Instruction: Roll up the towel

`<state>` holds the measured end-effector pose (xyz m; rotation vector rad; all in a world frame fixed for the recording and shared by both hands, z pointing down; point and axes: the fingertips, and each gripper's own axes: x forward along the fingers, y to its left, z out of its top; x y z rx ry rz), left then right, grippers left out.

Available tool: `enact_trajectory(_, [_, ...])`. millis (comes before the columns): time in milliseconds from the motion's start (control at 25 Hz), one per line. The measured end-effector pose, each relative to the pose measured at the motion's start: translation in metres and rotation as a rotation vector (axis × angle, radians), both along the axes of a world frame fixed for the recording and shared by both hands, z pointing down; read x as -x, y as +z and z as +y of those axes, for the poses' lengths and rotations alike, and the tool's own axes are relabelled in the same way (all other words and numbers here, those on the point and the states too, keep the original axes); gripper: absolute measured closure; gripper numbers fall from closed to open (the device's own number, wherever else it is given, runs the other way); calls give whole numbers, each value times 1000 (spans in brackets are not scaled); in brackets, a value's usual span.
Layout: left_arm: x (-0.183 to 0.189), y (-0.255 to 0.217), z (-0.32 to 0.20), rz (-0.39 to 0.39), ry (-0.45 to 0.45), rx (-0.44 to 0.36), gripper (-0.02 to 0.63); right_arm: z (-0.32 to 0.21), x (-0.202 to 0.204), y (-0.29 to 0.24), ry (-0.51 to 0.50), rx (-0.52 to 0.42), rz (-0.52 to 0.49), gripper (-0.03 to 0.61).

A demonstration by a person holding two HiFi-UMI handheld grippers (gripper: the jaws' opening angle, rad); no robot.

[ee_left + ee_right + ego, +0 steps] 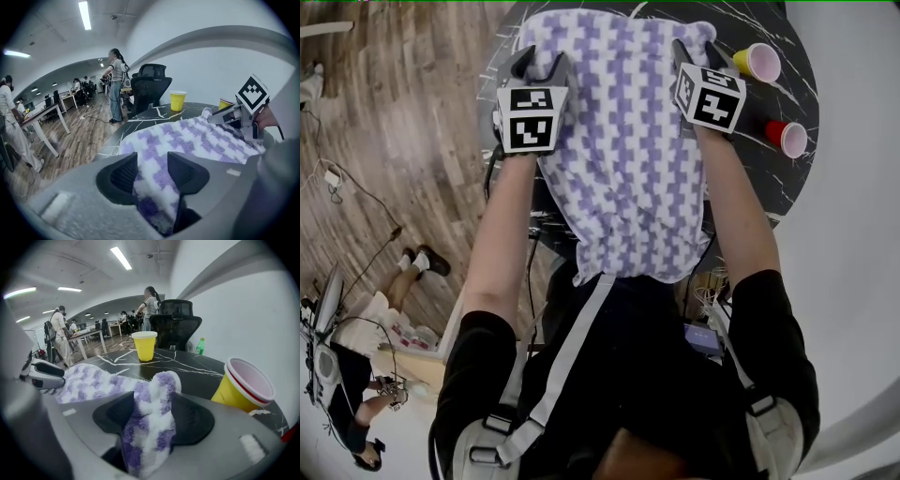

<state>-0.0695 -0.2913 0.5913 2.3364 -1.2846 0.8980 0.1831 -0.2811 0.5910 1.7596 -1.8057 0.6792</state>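
A purple-and-white checked towel (628,159) lies spread on the round black marble table (769,187), and its near end hangs over the table edge against my body. My left gripper (542,66) is at the towel's far left corner. In the left gripper view the towel (197,136) fills the gap between the pads of the left gripper (152,171). My right gripper (698,52) is at the far right corner. There a bunched corner of the towel (152,399) stands up between the right gripper's (147,416) pads and touches both.
A yellow cup (757,62) and a red cup (787,138) stand on the table right of the towel. Another yellow cup (144,345) and a green bottle (200,347) stand farther back. Behind the table is a black office chair (176,324). People stand in the room beyond.
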Motion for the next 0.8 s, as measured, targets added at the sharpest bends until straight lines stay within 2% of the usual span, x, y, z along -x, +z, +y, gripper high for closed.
enact_trajectory(240, [1,-23,37,43,-15,-31,405,42,20,-27,-77,-60,5,345])
enact_trajectory(360, [2,-25,74,59,-12,-6,405,87,32,-24,-144,-27,-5,345])
enact_trajectory(520, [8,-14,127,97,-42,60,407,138,40,-5,-176,59,-38,347])
enact_trajectory(680, [12,10,156,47,-32,124,407,157,36,13,-191,97,-20,353])
enact_trajectory(800, [14,16,158,24,-27,117,405,154,33,14,-215,94,-14,351])
